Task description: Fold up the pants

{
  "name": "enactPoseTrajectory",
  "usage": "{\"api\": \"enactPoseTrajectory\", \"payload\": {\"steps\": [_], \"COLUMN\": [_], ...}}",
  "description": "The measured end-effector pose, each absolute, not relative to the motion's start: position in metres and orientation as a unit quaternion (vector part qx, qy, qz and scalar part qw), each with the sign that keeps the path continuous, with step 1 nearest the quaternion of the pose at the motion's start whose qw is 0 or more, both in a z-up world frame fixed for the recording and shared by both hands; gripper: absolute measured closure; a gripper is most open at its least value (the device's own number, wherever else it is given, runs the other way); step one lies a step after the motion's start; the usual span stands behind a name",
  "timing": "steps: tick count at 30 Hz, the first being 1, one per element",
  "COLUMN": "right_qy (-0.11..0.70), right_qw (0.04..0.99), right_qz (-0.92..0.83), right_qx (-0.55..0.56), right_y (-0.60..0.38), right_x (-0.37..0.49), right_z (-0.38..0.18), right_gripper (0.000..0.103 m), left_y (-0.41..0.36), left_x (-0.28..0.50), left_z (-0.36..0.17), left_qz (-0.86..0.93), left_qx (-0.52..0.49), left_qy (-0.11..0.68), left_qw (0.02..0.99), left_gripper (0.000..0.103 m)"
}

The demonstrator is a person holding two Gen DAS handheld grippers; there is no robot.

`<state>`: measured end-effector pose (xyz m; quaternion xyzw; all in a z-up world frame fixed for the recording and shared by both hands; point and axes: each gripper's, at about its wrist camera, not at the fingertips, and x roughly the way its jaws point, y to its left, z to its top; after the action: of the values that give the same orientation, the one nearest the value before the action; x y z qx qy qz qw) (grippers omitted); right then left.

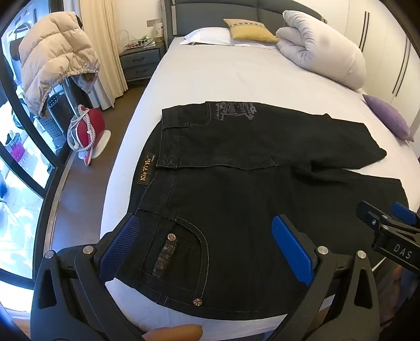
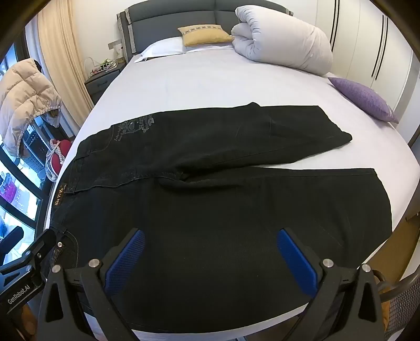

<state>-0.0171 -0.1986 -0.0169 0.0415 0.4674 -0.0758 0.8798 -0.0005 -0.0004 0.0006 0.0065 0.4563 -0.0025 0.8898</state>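
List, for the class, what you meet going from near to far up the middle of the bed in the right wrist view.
Right gripper → black pants → bare white sheet → yellow cushion → grey headboard.

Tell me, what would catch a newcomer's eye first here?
Black jeans sprawl across the near end of the white bed, legs splayed apart. Two open blue-padded grippers, left gripper and right gripper, hover over them. A rolled white duvet sits beside the headboard.
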Motion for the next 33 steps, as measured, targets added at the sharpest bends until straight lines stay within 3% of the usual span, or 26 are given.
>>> {"api": "enactPoseTrajectory", "payload": {"steps": [33], "right_qy": [0.471], "right_qw": [0.878], "right_qz": [-0.074], "right_qx": [0.039], "right_y": [-0.1919], "right_x": [-0.0182], "right_z": [-0.0197], "right_gripper": [0.000], "left_y": [0.0060], "left_x": [-0.0007], "left_z": [-0.0086], "left_qz": [-0.002], "left_qx": [-0.006], "left_qy": [0.466], "left_qw": [0.885], "left_gripper": [0.000]}}
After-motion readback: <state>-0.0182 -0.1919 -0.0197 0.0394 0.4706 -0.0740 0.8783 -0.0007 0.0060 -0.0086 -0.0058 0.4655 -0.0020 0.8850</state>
